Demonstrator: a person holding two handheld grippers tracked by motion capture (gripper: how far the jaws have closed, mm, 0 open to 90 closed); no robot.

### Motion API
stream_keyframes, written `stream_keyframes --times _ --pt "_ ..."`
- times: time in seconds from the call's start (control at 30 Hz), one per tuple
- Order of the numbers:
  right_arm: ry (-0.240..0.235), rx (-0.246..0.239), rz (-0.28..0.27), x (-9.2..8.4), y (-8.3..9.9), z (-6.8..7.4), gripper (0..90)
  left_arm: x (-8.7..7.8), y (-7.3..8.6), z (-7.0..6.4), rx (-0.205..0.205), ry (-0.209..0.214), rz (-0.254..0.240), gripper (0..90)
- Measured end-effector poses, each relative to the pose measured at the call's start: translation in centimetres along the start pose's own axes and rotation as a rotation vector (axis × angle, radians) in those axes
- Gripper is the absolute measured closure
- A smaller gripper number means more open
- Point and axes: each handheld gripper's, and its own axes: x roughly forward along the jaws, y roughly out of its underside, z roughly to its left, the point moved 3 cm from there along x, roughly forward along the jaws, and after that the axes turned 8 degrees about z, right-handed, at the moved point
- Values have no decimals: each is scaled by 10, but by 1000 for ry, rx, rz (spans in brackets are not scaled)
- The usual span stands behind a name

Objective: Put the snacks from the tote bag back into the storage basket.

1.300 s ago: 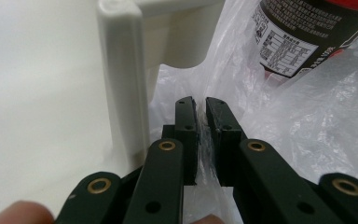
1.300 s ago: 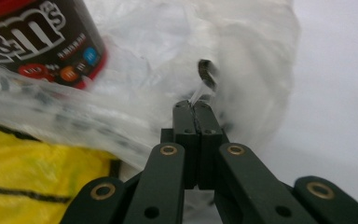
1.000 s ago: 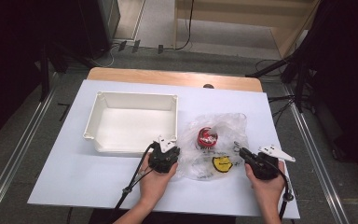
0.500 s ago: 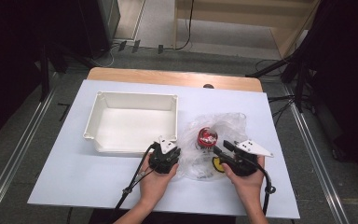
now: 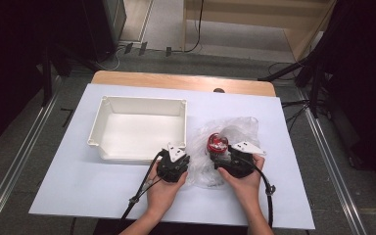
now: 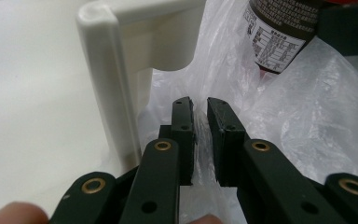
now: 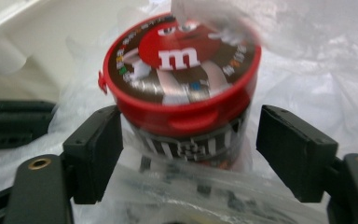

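Pinching the one bag (image 6: 279, 107) beside the tray (image 5: 142, 128), the left gripper (image 6: 200, 109) is clamped on it. The right gripper (image 7: 189, 140) has just been opening, its jaws wide around one can (image 7: 182, 88).

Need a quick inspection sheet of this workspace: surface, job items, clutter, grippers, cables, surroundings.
Surface: white table top, wooden strip at the far edge.
Job's things: red-lidded candy tub inside a clear plastic bag.
Clutter: empty white bin left of the bag.
Grippers: left gripper shut on the bag's film; right gripper open, its jaws have just been opening, with the tub between them.
Cables: one trails from each gripper toward the person.
Surroundings: dark floor, rails, floor cables.
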Motion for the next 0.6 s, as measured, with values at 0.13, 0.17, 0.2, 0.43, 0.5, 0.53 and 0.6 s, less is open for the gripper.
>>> stream_keyframes --times 0.13,0.17,0.2,0.43,0.5,0.53,0.6 --pt "27 22 5 6 -5 2 168 0 0 -1 4 1 0 817" --pt "30 27 2 8 -6 2 161 0 0 -1 7 -1 -1 816" --pt "31 37 3 11 -7 3 156 0 0 -1 9 -2 -3 817" --pt "71 42 -24 16 -10 9 245 -2 1 -5 50 -12 -25 722" --pt "96 45 -42 12 -11 10 259 -2 1 -6 61 -18 -25 723" --pt "90 62 -41 10 -12 10 259 -2 1 -6 59 -18 -24 723" --pt "77 63 -43 9 -12 11 260 -2 1 -6 56 -15 -23 722"
